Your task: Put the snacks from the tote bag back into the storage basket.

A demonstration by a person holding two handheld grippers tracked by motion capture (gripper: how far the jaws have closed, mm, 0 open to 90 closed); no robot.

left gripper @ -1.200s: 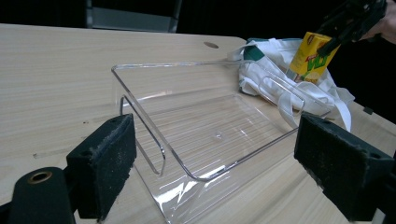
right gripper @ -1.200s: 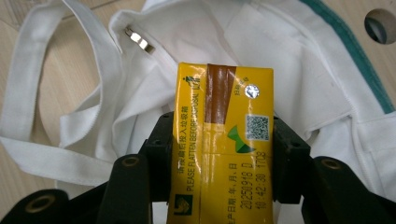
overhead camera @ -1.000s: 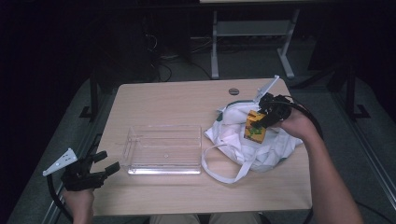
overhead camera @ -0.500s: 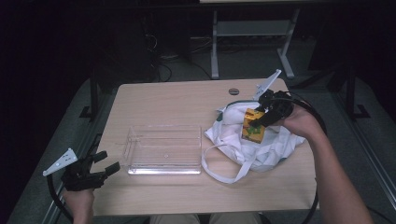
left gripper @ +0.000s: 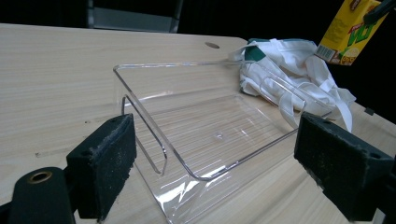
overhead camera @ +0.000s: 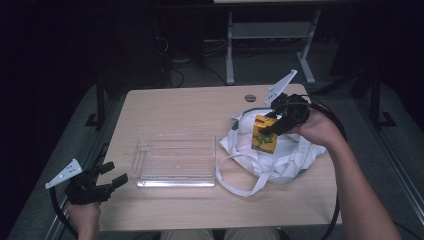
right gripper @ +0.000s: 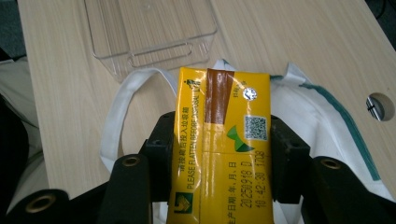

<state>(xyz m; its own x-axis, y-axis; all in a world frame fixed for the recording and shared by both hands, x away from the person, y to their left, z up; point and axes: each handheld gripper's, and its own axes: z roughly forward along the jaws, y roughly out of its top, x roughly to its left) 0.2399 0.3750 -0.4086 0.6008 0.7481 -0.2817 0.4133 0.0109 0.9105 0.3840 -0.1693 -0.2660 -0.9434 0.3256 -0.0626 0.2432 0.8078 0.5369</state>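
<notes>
The right forearm reaches in from the lower right, bent inward over the table (overhead camera: 190, 107), with the right hand (overhead camera: 320, 129) raised above the white bag (overhead camera: 290, 155). Its right gripper (overhead camera: 270, 129) points left and slightly down, jaws closed on both sides of a yellow carton (overhead camera: 265, 136); in the right gripper view the pads press the carton's (right gripper: 224, 140) long sides. The carton hangs in the air above the bag, near the tray's right end. The clear tray (overhead camera: 175, 159) sits mid-table, empty, with the bag's strap just beside it. The left hand (overhead camera: 85, 215) is low at the table's near left corner, off the edge, and the left gripper (overhead camera: 111, 175) points right toward the tray, jaws spread wide with nothing between them
</notes>
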